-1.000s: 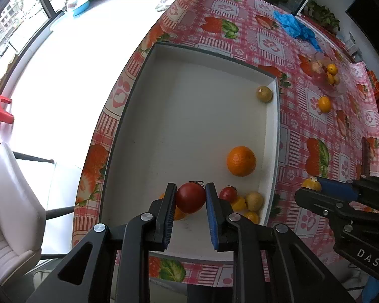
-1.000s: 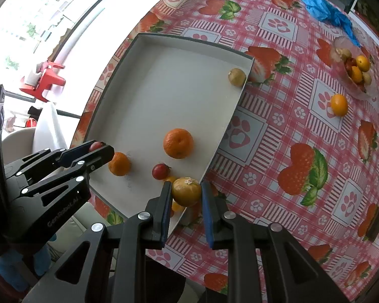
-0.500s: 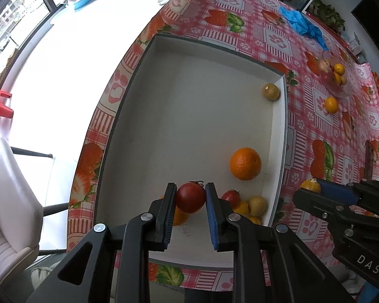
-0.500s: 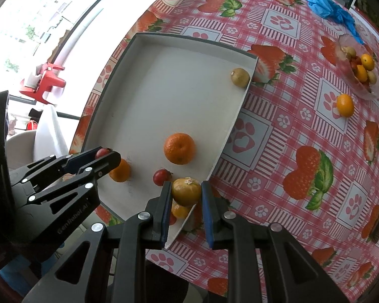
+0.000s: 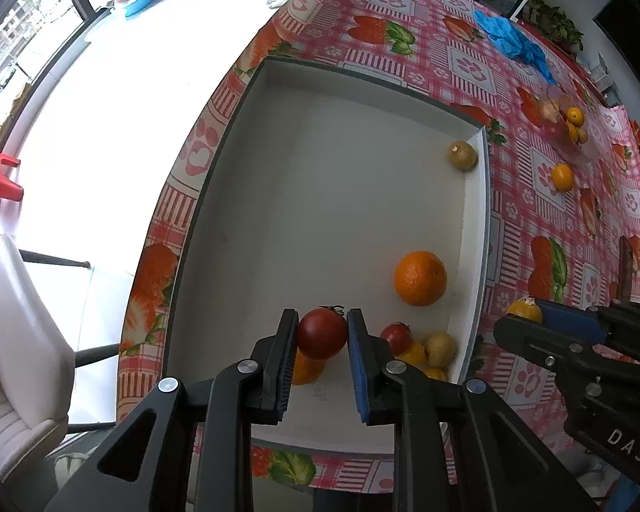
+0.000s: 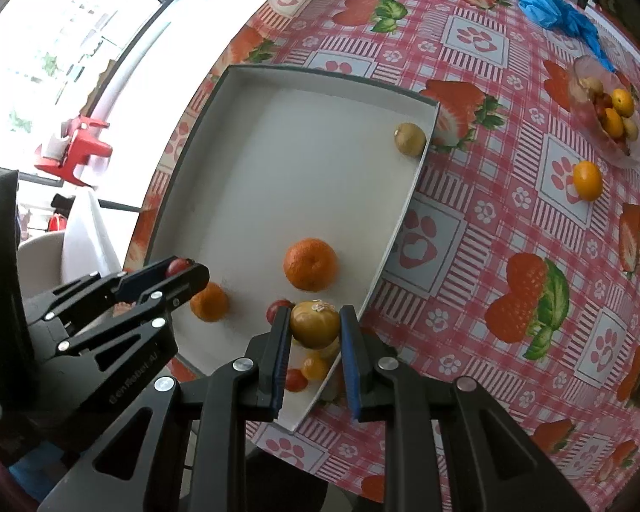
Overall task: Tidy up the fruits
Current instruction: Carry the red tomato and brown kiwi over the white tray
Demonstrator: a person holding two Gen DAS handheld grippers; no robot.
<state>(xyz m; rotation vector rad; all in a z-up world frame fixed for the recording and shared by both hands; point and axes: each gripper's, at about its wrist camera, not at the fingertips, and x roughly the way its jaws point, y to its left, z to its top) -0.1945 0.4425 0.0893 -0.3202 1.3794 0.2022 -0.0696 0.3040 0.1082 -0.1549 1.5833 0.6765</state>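
Note:
My left gripper [image 5: 322,330] is shut on a dark red tomato [image 5: 321,333] above the near end of the white box [image 5: 277,222]. My right gripper [image 6: 313,324] is shut on a yellow-brown round fruit [image 6: 313,324] above the box's near right corner. Inside the box lie a big orange [image 5: 420,278], a smaller orange [image 6: 209,301], a brownish fruit [image 5: 463,155] in the far right corner, and a cluster of small red and yellow fruits [image 5: 418,347] near the front right. The other gripper shows in each wrist view: the right one [image 5: 529,320] and the left one [image 6: 183,271].
The box sits at the edge of a table with a pink strawberry-print cloth [image 6: 512,222]. A clear bowl of fruit [image 6: 610,119] and a loose orange [image 6: 587,180] lie at the far right. Blue crumpled plastic [image 5: 512,40] is at the back. A white chair [image 5: 21,341] stands left.
Both grippers keep their fruits. The box and table look slightly smaller and shifted in both views, as though the grippers rose a little.

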